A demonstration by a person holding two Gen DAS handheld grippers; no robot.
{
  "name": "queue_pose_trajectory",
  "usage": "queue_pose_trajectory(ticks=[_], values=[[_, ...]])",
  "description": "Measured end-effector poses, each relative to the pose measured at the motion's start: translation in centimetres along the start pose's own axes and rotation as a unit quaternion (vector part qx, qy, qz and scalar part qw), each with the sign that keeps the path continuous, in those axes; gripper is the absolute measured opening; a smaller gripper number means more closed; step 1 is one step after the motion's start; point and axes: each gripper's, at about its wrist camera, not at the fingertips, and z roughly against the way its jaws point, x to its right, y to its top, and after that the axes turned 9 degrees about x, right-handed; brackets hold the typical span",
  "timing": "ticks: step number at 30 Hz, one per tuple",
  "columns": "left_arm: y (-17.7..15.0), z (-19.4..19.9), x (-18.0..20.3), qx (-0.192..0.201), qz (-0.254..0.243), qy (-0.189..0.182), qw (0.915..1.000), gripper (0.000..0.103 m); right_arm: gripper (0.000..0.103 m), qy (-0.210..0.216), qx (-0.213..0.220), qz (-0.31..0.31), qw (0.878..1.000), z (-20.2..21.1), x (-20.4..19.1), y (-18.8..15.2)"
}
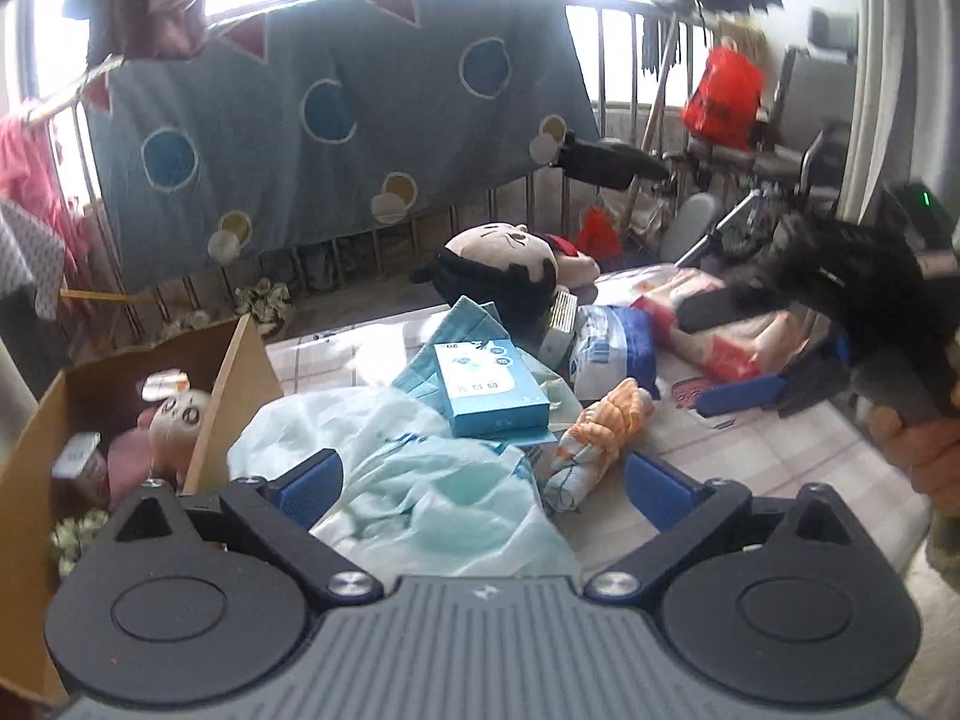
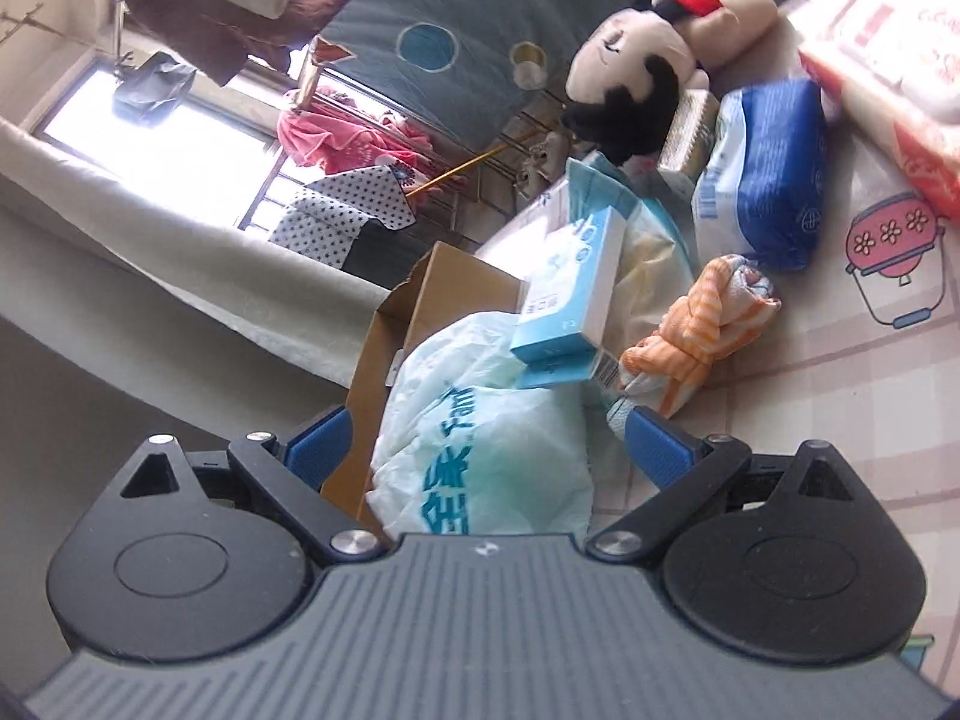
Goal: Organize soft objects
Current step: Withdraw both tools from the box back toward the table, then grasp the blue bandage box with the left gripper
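Nearest in the left wrist view, the left tongs are spread wide apart with nothing in them, hovering over a crumpled pale green plastic bag at bottom centre; the right tongs are just as wide apart and empty, straddling the same bag from the other side. My guess is the bag is the next grab; it's slippery and puffy, so I'd pinch a thick bunched fold rather than a loose edge, then swing it to the cardboard box at lower left, which already holds a doll.

Catch: a light blue carton sits partly on the bag, so lifting could tip it; I'd pull slowly or shift the carton first. Just right of it, a knotted orange cloth lies on the checked tabletop. Further back, mid-frame, there's a blue-and-white soft pack and a red-and-white tissue pack; behind those, a black-haired plush doll lies on its side. Far back, a spotted blue quilt hangs over a railing.
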Motion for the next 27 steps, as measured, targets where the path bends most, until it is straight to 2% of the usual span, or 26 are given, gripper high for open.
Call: queue_pose_trajectory(ticks=[3, 7, 10, 13, 19, 27], values=[[0.4, -2.5, 1.1, -0.003, -0.019, 0.008, 0.9998, 0.098, 0.095, 0.008, -0.004, 0.002, 1.000, -3.9, 0.1, 0.4], [1.8, -5.8, 1.0, -0.028, -0.013, -0.002, 0.9995, 0.095, 0.084, -0.008, -0.006, -0.006, 1.000, -7.6, 0.3, 2.5], [3.2, -8.9, -0.2, -0.071, 0.017, -0.016, 0.9972, 0.095, 0.075, -0.017, -0.016, -0.021, 1.000, -10.1, 1.0, 3.5], [4.0, -12.2, -1.0, -0.123, 0.023, -0.036, 0.9915, 0.095, 0.073, -0.015, -0.023, -0.039, 0.999, -11.4, 1.8, 4.0], [4.6, -17.3, -1.3, -0.199, 0.039, -0.029, 0.9788, 0.095, 0.074, 0.013, 0.000, -0.044, 0.999, -9.4, 3.0, 4.0], [4.9, -22.1, -1.5, -0.260, 0.069, -0.014, 0.9632, 0.096, 0.080, 0.034, 0.092, -0.049, 0.994, -1.3, 5.7, 3.9]])
